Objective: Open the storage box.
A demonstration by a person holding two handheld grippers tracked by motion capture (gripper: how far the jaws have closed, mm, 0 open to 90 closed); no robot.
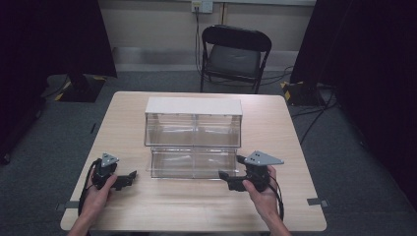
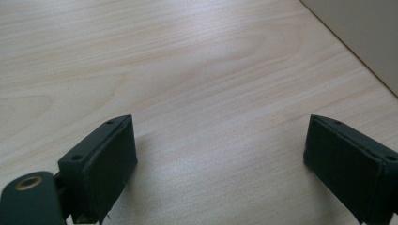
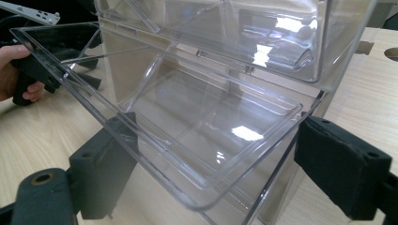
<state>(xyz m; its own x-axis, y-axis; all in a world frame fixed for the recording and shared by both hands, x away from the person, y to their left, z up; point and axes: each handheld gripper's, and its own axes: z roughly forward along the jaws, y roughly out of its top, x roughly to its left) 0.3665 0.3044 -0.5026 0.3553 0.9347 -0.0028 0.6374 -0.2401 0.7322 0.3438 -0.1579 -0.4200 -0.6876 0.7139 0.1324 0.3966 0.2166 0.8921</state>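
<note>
A clear plastic two-tier bin unit (image 1: 193,132) with a white top (image 1: 193,105) stands mid-table. Its lower bin (image 1: 192,164) is tilted out toward me; the upper bin (image 3: 244,28) is closed. My right gripper (image 1: 227,176) sits at the lower bin's front right corner. In the right gripper view that gripper (image 3: 234,164) is open, its jaws standing wide on either side of the lower bin's (image 3: 187,122) protruding corner. My left gripper (image 1: 132,176) rests left of the unit, and in its own view it (image 2: 220,154) is open over bare wood with nothing between the jaws.
The light wooden table (image 1: 196,206) has free room in front and at both sides of the unit. A black folding chair (image 1: 233,54) stands beyond the far edge. The table's edge (image 2: 356,51) runs close at the upper right of the left gripper view.
</note>
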